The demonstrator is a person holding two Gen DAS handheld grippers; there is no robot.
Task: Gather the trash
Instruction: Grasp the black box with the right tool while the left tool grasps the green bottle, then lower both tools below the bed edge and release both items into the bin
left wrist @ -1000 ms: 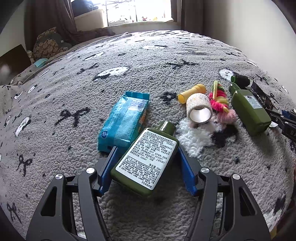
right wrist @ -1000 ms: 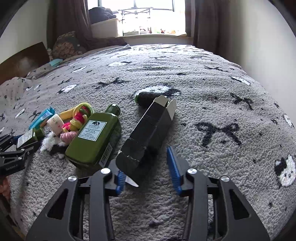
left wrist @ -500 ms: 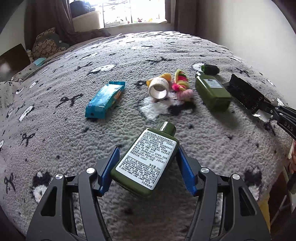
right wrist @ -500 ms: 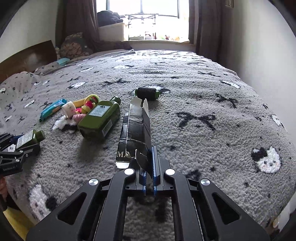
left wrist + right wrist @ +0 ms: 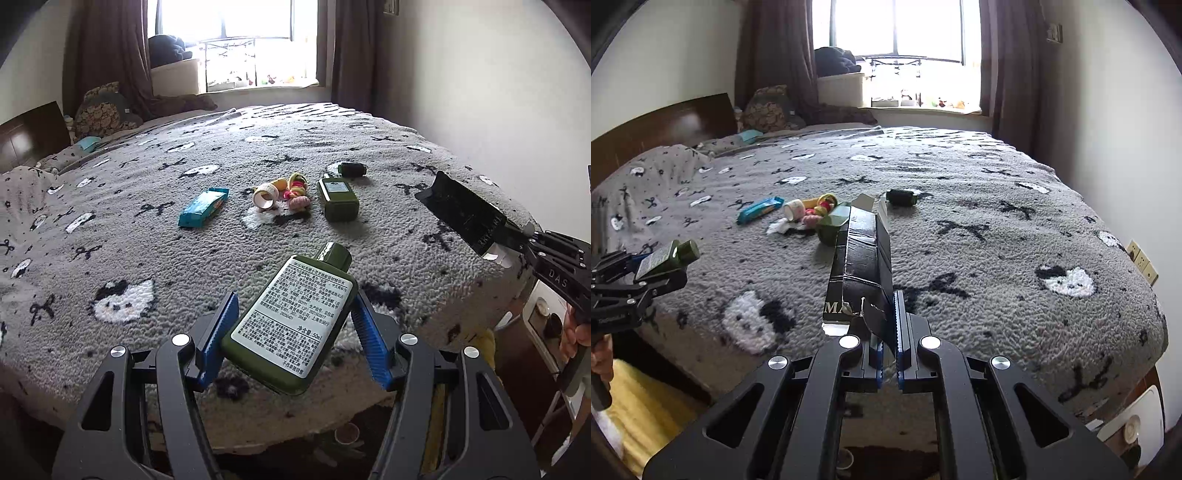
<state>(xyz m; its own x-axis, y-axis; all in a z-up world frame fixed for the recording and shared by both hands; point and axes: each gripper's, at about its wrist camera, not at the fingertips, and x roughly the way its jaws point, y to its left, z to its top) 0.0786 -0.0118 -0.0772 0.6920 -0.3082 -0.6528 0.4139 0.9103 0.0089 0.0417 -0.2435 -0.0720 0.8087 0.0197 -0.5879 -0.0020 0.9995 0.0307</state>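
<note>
Left jaws: my left gripper [image 5: 291,328] is clamped on a small flat olive-green plastic bottle with a white printed label [image 5: 291,317]; the blue pads press its two narrow sides and it hangs tilted, cap up and away, above the near edge of the bed.

Bed: a grey fleece blanket with black bows and white cat faces [image 5: 155,236] covers it; everything left lies on this.

Left on the bed, from the left: a blue foil snack wrapper [image 5: 203,206], lying flat and apart from the rest; then a tight cluster of a white tape roll [image 5: 264,195], a yellow tube [image 5: 277,183] behind it and a pink and yellow hair tie bundle [image 5: 297,190]; just beside these a larger olive-green bottle with a small label [image 5: 338,199]; behind that, a dark green cap [image 5: 352,169] on its side.

Right jaws: my right gripper [image 5: 888,354] is pinched nearly closed on the torn flap of a long black cardboard carton [image 5: 864,258], which sticks out forward over the blanket.

Progress: I judge it early; two pieces are lifted and in my grips, none visibly binned, and roughly six remain.

Bin: I cannot see one in either view.
</note>
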